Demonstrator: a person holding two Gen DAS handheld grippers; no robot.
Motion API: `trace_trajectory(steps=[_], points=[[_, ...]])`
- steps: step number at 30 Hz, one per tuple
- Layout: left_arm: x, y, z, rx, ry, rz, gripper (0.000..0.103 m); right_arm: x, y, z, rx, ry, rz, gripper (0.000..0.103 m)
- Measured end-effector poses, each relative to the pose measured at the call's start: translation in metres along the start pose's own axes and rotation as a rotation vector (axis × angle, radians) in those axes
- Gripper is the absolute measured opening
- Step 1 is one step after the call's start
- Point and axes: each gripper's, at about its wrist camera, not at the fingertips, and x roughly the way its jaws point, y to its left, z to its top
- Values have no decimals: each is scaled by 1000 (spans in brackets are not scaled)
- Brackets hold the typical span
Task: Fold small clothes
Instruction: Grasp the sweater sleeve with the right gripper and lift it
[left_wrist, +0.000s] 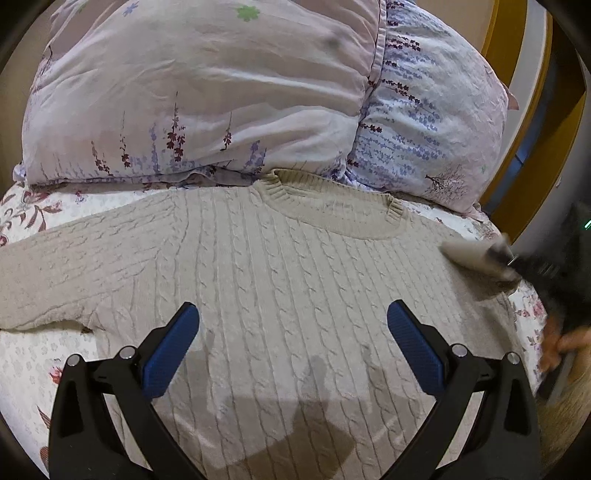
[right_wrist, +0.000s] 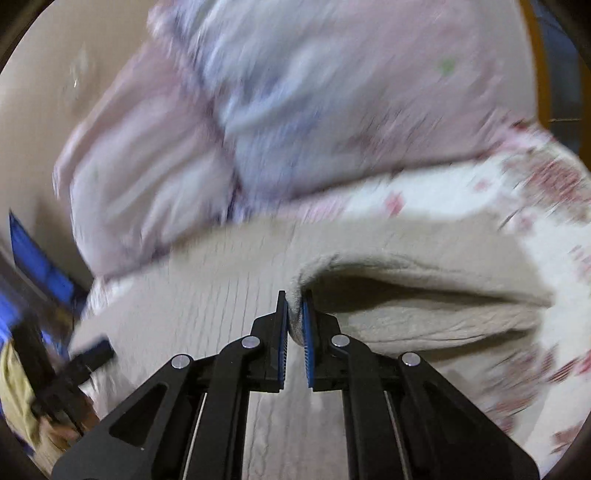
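Pinching the sleeve of the cream sweater spread on the bed, the right tool at right frame edge is nearer the fold, while the left tool hovers wide open low over its chest.

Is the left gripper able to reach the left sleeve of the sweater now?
Probably yes. The left gripper hovers open over the sweater body, and the left sleeve lies flat and uncovered beside it; nothing sits between them.

Bed's got a floral sheet, cream cable-knit sweater spread on it, flowery pillows stacked behind.
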Motion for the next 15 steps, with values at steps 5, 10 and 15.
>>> trace_trajectory(steps=[5, 10, 15], points=[[-1, 3, -1, -28, 14, -53, 101, 17, -2, -19, 54, 78, 14, 12], [5, 4, -1, -81, 48, -130, 101, -3, -33, -24, 249, 41, 75, 44], [10, 0, 4, -115, 66, -184, 101, -21, -74, -25, 466, -47, 42, 44]])
